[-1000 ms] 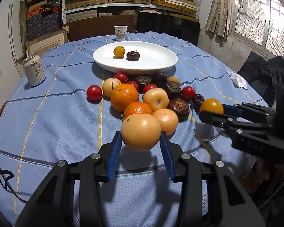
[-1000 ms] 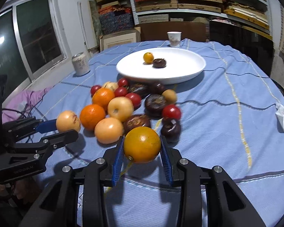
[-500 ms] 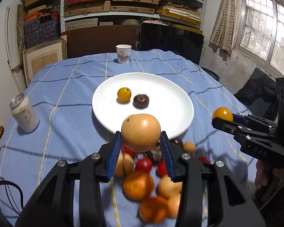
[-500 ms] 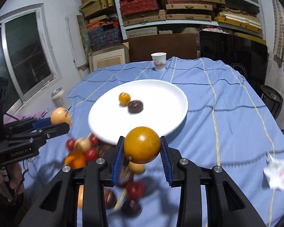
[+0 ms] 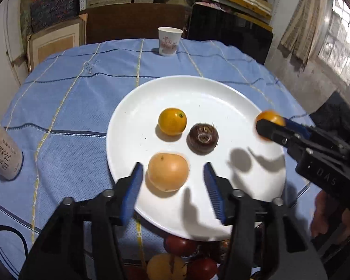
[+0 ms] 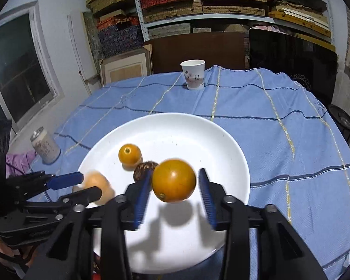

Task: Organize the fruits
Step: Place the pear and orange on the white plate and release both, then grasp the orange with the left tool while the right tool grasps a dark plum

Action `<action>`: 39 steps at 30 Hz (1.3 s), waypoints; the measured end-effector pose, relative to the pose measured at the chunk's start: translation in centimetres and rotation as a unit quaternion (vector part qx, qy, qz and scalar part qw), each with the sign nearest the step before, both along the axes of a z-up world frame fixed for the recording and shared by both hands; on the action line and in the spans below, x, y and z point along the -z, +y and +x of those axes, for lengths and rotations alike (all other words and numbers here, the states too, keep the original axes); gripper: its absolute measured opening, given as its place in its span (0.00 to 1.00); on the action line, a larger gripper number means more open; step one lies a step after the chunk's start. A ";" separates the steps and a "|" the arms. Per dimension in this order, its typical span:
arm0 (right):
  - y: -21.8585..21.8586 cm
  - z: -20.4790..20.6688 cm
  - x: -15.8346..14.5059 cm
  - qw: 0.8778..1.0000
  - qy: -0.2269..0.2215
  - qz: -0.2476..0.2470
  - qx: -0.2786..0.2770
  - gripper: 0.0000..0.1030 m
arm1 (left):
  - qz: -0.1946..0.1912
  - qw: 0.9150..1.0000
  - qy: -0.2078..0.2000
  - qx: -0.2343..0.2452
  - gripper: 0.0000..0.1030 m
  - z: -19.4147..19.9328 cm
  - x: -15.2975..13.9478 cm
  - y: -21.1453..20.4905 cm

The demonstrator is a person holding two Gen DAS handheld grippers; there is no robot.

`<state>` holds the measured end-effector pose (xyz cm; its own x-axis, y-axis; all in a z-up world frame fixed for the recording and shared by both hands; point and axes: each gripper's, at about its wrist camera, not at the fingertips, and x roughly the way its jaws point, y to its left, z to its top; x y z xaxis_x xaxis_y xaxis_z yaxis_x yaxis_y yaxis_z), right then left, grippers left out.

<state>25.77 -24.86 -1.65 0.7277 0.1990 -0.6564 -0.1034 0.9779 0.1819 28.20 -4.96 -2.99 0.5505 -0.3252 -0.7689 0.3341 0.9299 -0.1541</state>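
Note:
A white plate (image 5: 221,98) (image 6: 221,140) holds a small orange fruit (image 5: 172,121) (image 6: 129,154) and a dark brown fruit (image 5: 203,137) (image 6: 141,168). My left gripper (image 5: 172,186) is open over the plate's near side; a pale orange fruit (image 5: 168,171) (image 6: 100,186) lies between its spread fingers, free of both pads. My right gripper (image 6: 173,193) is open over the plate; a deep orange fruit (image 6: 173,180) (image 5: 269,119) sits blurred between its fingers, above its shadow, apart from the right pad.
A paper cup (image 5: 169,40) (image 6: 193,74) stands at the table's far edge. A drink can (image 5: 2,154) (image 6: 45,144) stands left of the plate. Several loose red, orange and dark fruits (image 5: 179,259) lie near the plate's near rim on the blue cloth (image 5: 70,98).
Both grippers moved forward from the fruit pile to over the plate, then opened. The pale orange fruit left the left pads; the deep orange fruit came loose from the right pads.

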 end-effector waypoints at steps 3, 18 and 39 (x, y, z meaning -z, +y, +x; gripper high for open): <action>-0.3 -1.6 -1.1 1.000 -0.027 0.000 0.007 0.66 | 0.001 0.999 -0.033 -0.009 0.67 -1.4 -1.6 0.9; -1.8 -18.7 0.9 0.998 -0.048 0.021 0.029 0.66 | 0.026 0.996 -0.055 0.059 0.70 -18.3 0.6 3.1; -0.2 -22.1 4.4 0.999 -0.029 0.012 0.027 0.66 | -0.030 0.999 -0.017 0.021 0.41 -19.3 3.4 3.7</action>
